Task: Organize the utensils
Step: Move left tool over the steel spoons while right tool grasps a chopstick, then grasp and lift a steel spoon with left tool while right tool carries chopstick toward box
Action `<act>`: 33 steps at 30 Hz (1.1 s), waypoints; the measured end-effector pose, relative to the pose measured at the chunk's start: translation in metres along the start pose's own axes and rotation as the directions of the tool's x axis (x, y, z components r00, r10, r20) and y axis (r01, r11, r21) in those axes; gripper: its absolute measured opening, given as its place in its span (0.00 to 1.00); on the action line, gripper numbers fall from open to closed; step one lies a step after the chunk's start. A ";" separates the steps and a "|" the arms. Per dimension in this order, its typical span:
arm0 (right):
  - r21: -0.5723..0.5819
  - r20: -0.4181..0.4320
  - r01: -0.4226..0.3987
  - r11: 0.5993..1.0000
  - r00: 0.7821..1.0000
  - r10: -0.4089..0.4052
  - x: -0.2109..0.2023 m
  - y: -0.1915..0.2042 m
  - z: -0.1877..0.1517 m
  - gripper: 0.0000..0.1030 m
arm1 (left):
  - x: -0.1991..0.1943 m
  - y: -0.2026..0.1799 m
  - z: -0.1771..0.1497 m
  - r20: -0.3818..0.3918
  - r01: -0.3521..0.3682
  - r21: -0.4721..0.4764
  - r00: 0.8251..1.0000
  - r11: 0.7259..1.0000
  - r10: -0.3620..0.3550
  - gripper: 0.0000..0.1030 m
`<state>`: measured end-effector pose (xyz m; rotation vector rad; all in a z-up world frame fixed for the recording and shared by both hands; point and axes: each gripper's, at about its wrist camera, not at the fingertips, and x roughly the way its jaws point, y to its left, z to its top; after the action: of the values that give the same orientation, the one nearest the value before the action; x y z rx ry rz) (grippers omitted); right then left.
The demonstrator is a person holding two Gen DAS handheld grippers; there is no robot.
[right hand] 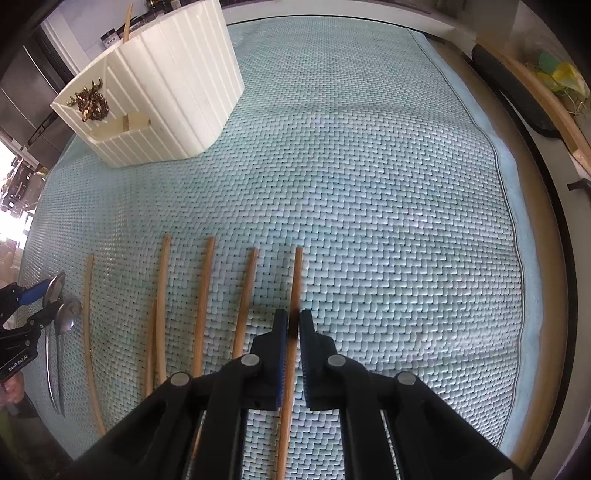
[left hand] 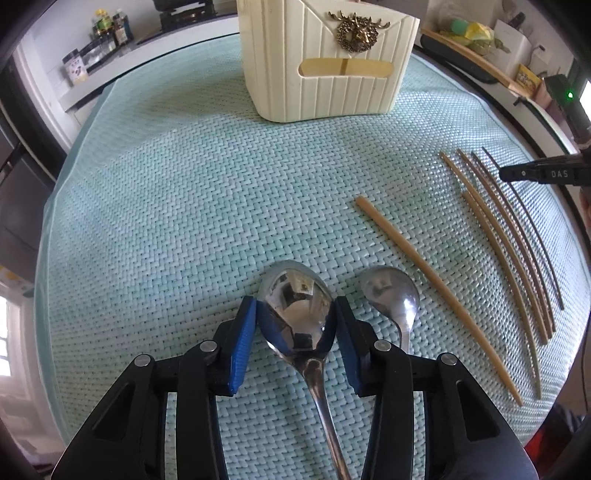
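Note:
My left gripper [left hand: 296,310] has its blue pads pressed on both sides of the bowl of a large shiny spoon [left hand: 295,288], which lies on the woven green mat [left hand: 184,203]. Just right of it lies a smaller spoon [left hand: 391,295]. In the right wrist view, my right gripper [right hand: 293,323] is shut on the rightmost wooden chopstick [right hand: 297,273], which lies flat. Several more chopsticks [right hand: 205,302] lie in a row to its left. The cream utensil holder [left hand: 325,62] stands at the mat's far side; one chopstick [right hand: 126,22] stands in it.
Jars and bottles [left hand: 107,29] sit on a counter beyond the mat's far left. A wooden strip and dark pad [right hand: 517,96] border the mat's right edge [right hand: 517,258]. A person's hand [right hand: 13,387] shows behind the left gripper.

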<state>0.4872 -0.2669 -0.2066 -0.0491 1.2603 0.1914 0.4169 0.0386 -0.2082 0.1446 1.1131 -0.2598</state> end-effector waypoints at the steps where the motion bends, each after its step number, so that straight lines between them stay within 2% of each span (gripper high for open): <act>1: 0.003 0.019 -0.014 1.000 1.000 0.014 -0.005 -0.001 -0.001 0.06 | -0.003 0.002 -0.001 0.007 0.005 -0.008 1.000 1.000 -0.005 0.41; 8: -0.035 0.139 -0.044 0.998 0.989 0.048 -0.052 0.002 -0.010 0.06 | -0.039 0.011 0.001 0.081 -0.002 -0.045 0.997 0.999 0.005 0.41; 16: -0.065 0.286 -0.072 0.995 0.954 0.088 -0.106 0.003 -0.029 0.06 | -0.093 0.007 0.000 0.186 -0.015 -0.043 0.982 0.999 0.022 0.40; 24: -0.100 0.453 -0.128 0.987 0.877 0.160 -0.154 0.012 -0.054 0.06 | -0.137 0.000 -0.003 0.276 -0.006 -0.033 0.961 0.999 0.015 0.40; 28: -0.120 0.524 -0.117 0.986 0.836 0.163 -0.177 0.018 -0.061 0.06 | -0.153 -0.002 -0.005 0.307 -0.003 -0.030 0.952 1.000 0.012 0.39; 33: -0.146 0.592 -0.069 0.987 0.793 0.143 -0.200 0.029 -0.070 0.06 | -0.161 0.001 -0.004 0.325 0.005 -0.047 0.946 0.999 0.011 0.24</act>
<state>0.3579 -0.2712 -0.0366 -0.0146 0.6074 0.3495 0.3468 0.0617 -0.0653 0.0580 0.7896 -0.2445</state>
